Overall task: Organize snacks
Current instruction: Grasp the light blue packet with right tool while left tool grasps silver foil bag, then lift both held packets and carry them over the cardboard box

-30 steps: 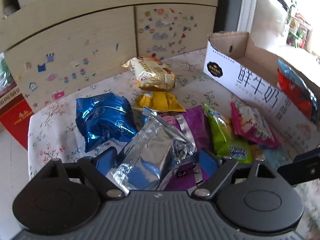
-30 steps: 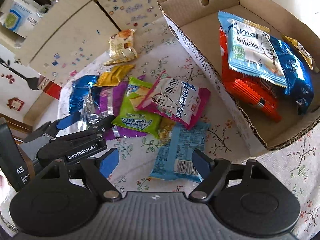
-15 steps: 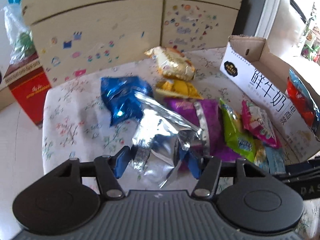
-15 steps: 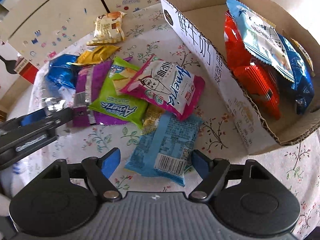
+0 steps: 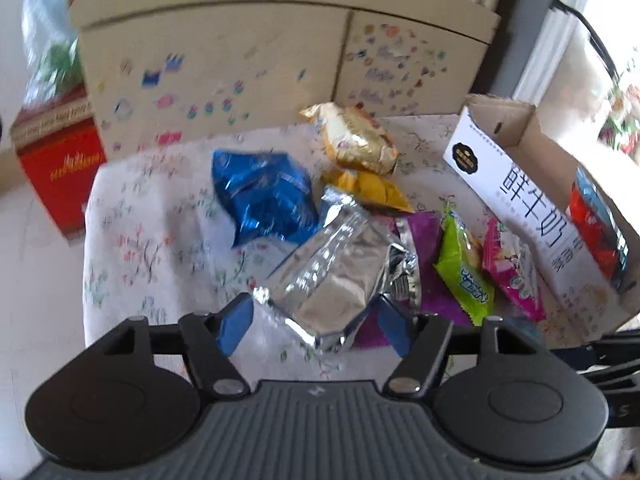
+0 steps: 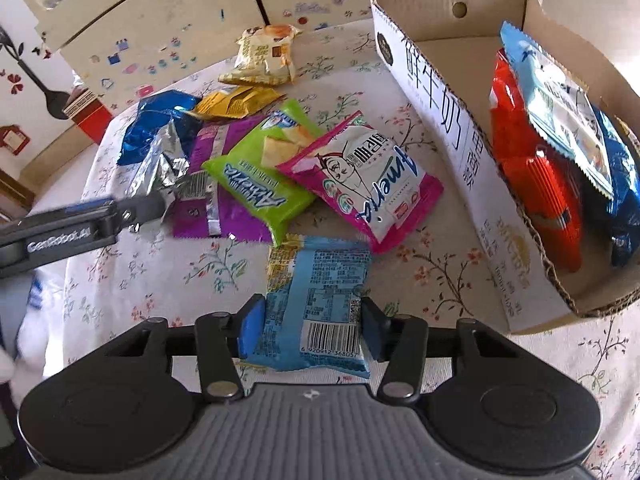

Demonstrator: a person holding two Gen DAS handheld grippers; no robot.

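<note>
Two packets are taken at once, one in each gripper. The right gripper (image 6: pixel 308 330) has just been closing, and its blue pads are now pressed against the two long edges of the light blue packet (image 6: pixel 316 300), which lies flat on the flowered tablecloth (image 6: pixel 132 276) with its long axis running straight away from the jaws and its barcode end nearest them. The cardboard box (image 6: pixel 452 132) is found to the right of that packet, near but apart, its low white wall running along the same line; the far half of its floor is bare, while the near half is filled by orange and blue bags. This hand is judged the nearer to the box, and a lift over the wall is called for.

The left gripper (image 5: pixel 316 330) has just been opening; the silver packet (image 5: pixel 340 280) is seen between its jaws, touched by the right pad, with a gap at the left pad, so no firm clamp is shown. The box lies well apart to its right, beyond the purple, green and pink packets.
</note>
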